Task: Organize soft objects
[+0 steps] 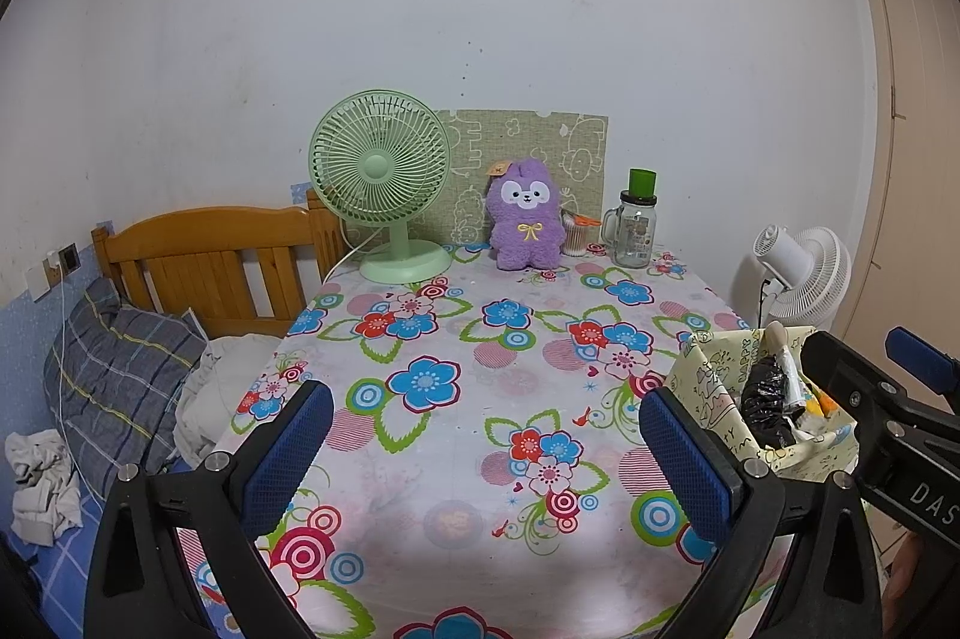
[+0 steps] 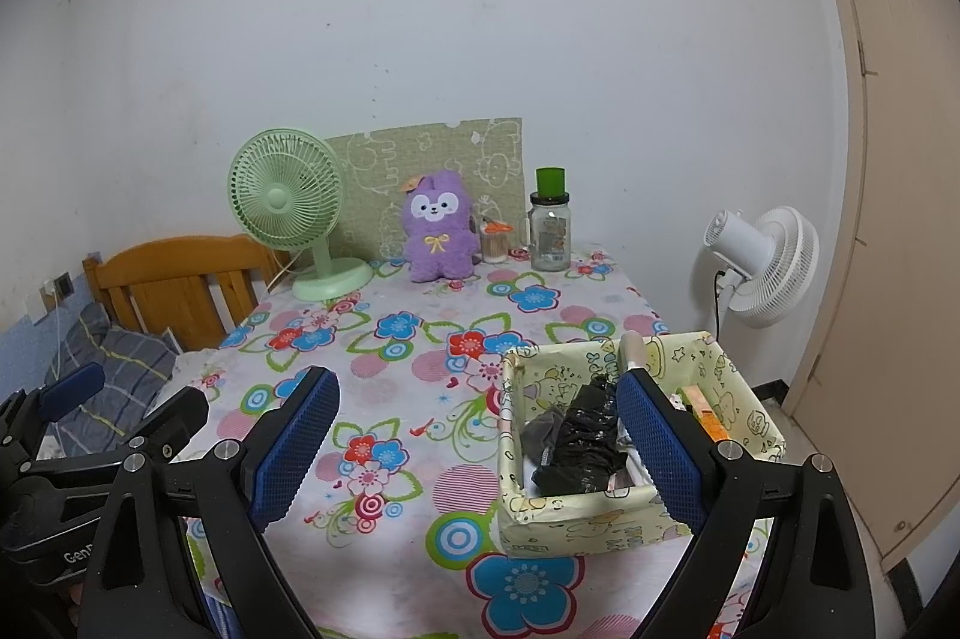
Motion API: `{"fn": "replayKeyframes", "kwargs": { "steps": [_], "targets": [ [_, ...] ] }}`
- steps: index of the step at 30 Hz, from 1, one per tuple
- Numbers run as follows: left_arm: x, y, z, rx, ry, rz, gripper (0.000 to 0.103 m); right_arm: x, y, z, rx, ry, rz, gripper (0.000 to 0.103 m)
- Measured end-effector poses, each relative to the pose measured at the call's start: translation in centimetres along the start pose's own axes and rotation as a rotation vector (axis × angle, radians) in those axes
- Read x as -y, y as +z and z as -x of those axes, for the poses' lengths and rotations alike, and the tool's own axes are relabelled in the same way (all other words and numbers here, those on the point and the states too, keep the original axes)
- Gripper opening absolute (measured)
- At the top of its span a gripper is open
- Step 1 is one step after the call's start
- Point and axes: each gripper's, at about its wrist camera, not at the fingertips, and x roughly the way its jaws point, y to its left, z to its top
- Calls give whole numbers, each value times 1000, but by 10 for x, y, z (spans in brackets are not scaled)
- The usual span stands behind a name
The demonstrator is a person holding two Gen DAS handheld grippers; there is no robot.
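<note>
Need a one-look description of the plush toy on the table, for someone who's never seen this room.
Start at the table with the flowered cloth and look to its far edge by the wall. There, between the green desk fan and the glass jar with a green cap, the plush toy sits upright. It is the only purple, fuzzy thing there, with a white face and a yellow bow.

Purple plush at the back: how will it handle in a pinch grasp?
The plush looks fluffy, so it probably squashes and gives under the pads. Likely light for its size. It stands upright against the board, so a push may topple it toward the fan or jar.
</note>
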Motion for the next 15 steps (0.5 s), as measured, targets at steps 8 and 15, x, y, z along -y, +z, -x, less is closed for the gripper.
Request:
{"fn": "replayKeyframes", "kwargs": {
  "steps": [8,15],
  "targets": [
    [0,0,0,-1,0,0,103,0,0,0,-1,0,0,95],
    [0,-1,-1,-1,0,1,103,0,-2,-2,-5,0,1,95]
  ]
}}
